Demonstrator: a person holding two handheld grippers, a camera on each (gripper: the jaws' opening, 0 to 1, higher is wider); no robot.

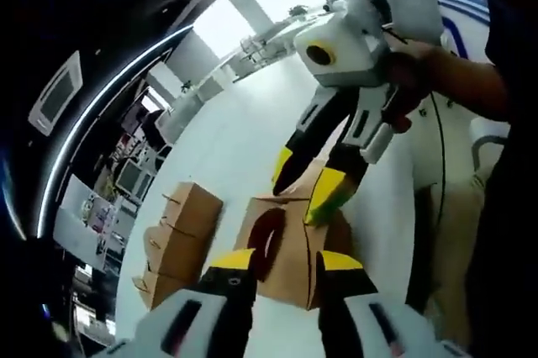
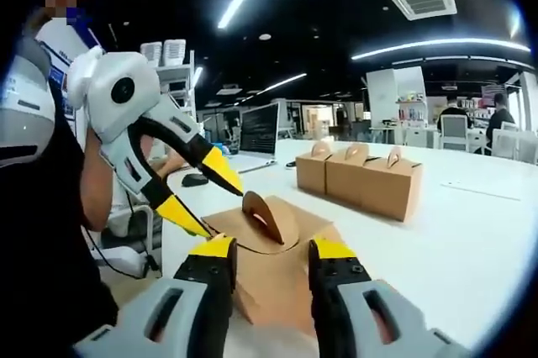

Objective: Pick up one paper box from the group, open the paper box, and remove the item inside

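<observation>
A brown paper box (image 2: 271, 295) lies on the white table (image 2: 471, 240), its top flaps partly lifted and a rounded handle tab (image 2: 259, 209) standing up. My right gripper (image 2: 273, 250) is open, with its yellow-tipped jaws either side of the box's near end. My left gripper (image 2: 208, 201) reaches in from the left, open, its lower tip by the flap edge. In the left gripper view the same box (image 1: 294, 244) sits just ahead of my open left gripper (image 1: 286, 262). The right gripper (image 1: 303, 188) comes down onto the box's top, jaws spread. The box's inside is hidden.
Three more brown handled boxes (image 2: 357, 175) stand in a row further along the table, seen also as the box group (image 1: 178, 240). A laptop (image 2: 259, 129) and mouse (image 2: 195, 179) sit at the far end. People sit on chairs (image 2: 454, 131) beyond. A person's dark sleeve (image 1: 471, 72) holds the right gripper.
</observation>
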